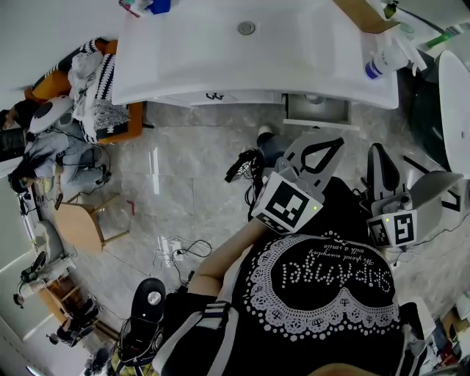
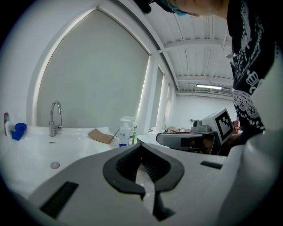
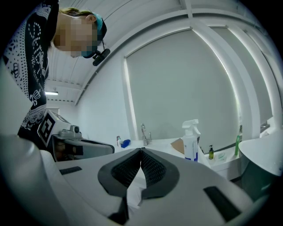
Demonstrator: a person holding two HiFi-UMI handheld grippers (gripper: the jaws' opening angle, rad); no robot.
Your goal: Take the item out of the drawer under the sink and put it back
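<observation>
The white sink counter (image 1: pixel 191 66) runs across the top of the head view. Under its right part a grey drawer (image 1: pixel 317 111) stands pulled out; I cannot tell what lies in it. My left gripper (image 1: pixel 339 141) hangs in the air in front of the drawer, pointing toward it, shut and empty. My right gripper (image 1: pixel 379 149) is held beside it to the right, also shut with nothing between its jaws. In the left gripper view the left gripper (image 2: pixel 141 145) has its tips touching. The right gripper (image 3: pixel 141 150) looks the same in its own view.
A spray bottle (image 1: pixel 385 62) and a piece of cardboard (image 1: pixel 363 15) sit on the counter's right end, with a faucet (image 2: pixel 55 118) at the back. A chair piled with clothes (image 1: pixel 95 88) stands left of the sink. Cables (image 1: pixel 176 253) lie on the marble floor.
</observation>
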